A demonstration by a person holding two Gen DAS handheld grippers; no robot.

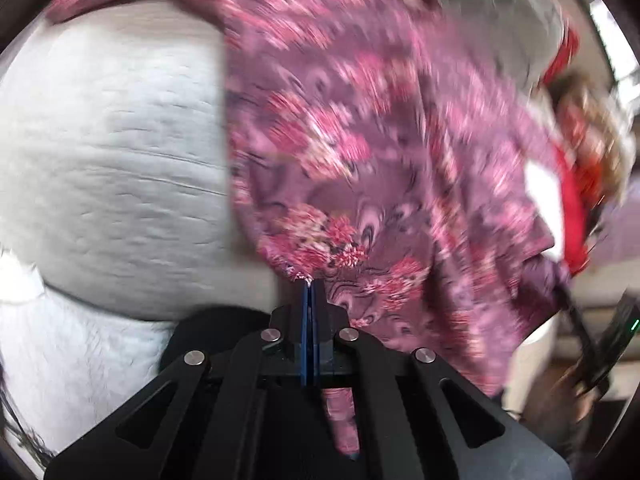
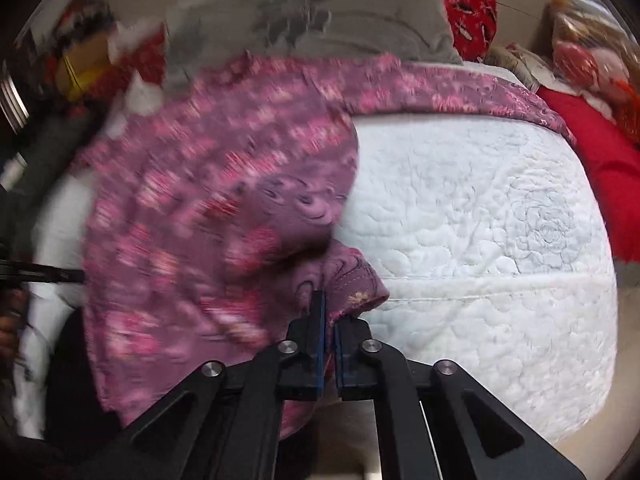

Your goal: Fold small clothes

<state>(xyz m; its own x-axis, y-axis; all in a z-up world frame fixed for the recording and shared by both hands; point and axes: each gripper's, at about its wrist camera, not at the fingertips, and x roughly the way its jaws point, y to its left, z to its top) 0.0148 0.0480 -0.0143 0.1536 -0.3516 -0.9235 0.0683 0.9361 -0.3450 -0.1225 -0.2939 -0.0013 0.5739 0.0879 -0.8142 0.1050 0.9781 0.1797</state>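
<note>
Item: floral purple garment [image 1: 360, 140], small, thin printed cloth, pink flowers on a mauve ground. Location: lifted above the white quilted mattress [image 2: 480, 220], one far band of it draped along the mattress's far edge in the right wrist view; the rest hangs between my two tools.

Left tool [image 1: 309, 286]: I have it clenched on a hem corner of the garment, fingers pressed together, a strip of cloth trailing down behind them.

Right tool [image 2: 329, 312]: also clenched on the garment, at a stitched hem edge; a narrow gap shows between the pads, filled with cloth.

Condition of views: cloth heavily blurred in both, so exact creases and which garment part I hold cannot be told.

Step in hand, as I judge it: carrying a gripped edge across to lay one half over the other; fold not yet set down.

Next move calls for: keeping both corners level and taut, lowering them together onto the mattress, matching hem to hem before either grip is let go.

Other: grey cloth [image 2: 340, 20] and red bedding [image 2: 600, 160] beyond the far edge, untouched.
</note>
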